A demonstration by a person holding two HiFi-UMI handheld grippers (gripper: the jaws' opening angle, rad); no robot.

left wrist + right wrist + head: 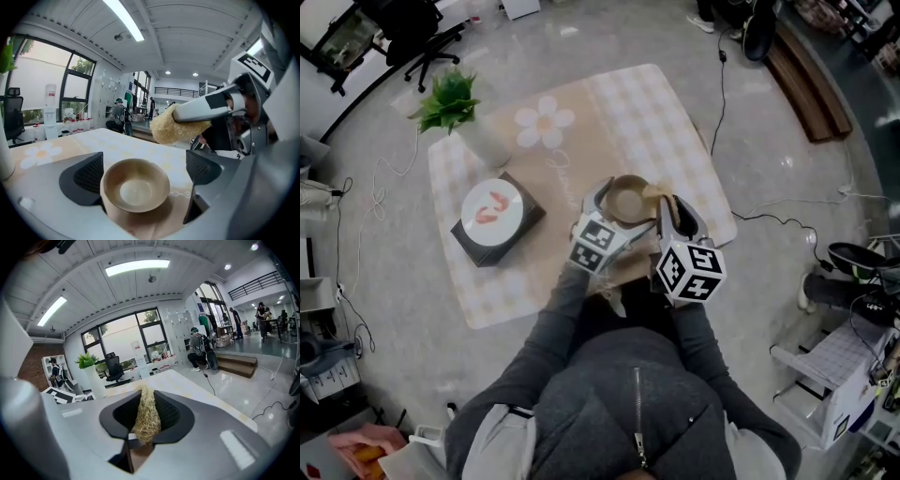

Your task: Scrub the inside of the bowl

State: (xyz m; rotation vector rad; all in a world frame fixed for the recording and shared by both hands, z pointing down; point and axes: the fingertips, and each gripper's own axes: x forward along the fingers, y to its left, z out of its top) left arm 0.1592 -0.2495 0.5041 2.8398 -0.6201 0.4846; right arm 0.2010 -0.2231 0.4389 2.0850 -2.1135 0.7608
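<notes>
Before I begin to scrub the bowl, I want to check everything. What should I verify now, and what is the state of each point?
1. Scrubber clamped in the right gripper: ok.
2. Bowl upright on the checked cloth: ok.
3. Bowl between the jaws of the left gripper: ok.
4. Left gripper pressing on the bowl: not ok; its jaws stand wide, with a gap at one pad.
5. Scrubber inside the bowl: not ok; it hangs above the bowl, not in it.
6. Bowl wet or soaped: cannot tell.
</notes>
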